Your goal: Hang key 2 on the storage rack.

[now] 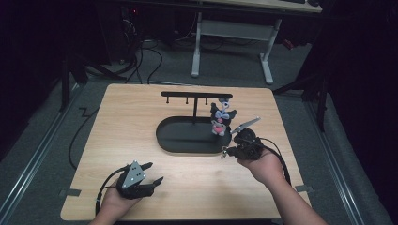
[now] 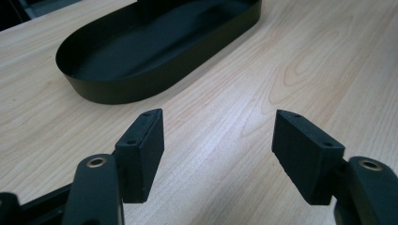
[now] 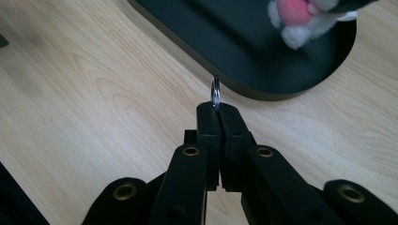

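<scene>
L gripper (image 1: 149, 173) rests low at the near-left of the wooden table (image 1: 126, 122), jaws wide apart w/ bare wood between them. R gripper (image 3: 219, 108) has its jaws pressed together, clamped on a small metal ring (image 3: 215, 92) poking up from the tips. Just beyond it: black oval tray (image 1: 178, 143) w/ plush toy (image 1: 220, 119) at its right end, under the T-shaped hanger rack (image 1: 195, 96).

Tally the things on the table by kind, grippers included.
Black oval tray with hook stand: 1
Plush toy: 1
Metal ring: 1
Grippers: 2, left gripper, right gripper
Total: 5
</scene>
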### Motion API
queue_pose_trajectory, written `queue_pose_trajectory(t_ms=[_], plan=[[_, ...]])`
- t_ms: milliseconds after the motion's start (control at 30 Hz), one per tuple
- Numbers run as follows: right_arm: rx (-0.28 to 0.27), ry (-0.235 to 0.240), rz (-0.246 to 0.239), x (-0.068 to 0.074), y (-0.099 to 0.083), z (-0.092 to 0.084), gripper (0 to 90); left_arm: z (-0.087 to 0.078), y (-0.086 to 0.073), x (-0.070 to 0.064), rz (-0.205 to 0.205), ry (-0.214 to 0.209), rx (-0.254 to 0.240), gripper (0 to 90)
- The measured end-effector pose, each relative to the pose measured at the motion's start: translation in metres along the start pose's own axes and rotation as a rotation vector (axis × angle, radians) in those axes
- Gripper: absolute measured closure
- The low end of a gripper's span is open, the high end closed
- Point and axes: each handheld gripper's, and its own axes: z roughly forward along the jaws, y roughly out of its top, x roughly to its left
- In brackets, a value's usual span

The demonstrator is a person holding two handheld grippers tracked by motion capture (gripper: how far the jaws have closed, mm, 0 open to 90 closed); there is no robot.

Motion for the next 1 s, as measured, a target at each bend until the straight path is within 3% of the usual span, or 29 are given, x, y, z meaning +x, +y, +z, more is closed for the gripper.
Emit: queue_pose_trajectory(t_ms=[300, 633, 1000], plan=[[0.021, 0.007, -0.027, 0.000, 0.027, -0.002, 89.4, -0.001, -0.001, 0.002, -0.008, 0.003, -0.002, 35.2], [0.035, 0.007, -0.025, -0.005, 0.059, -0.007, 89.4, -0.001, -0.002, 0.004, -0.006, 0.003, 0.000, 35.2], [0.048, 0.020, 0.012, -0.016, 0.091, -0.009, 89.4, -0.002, -0.002, 0.004, -0.007, 0.008, -0.005, 35.2]])
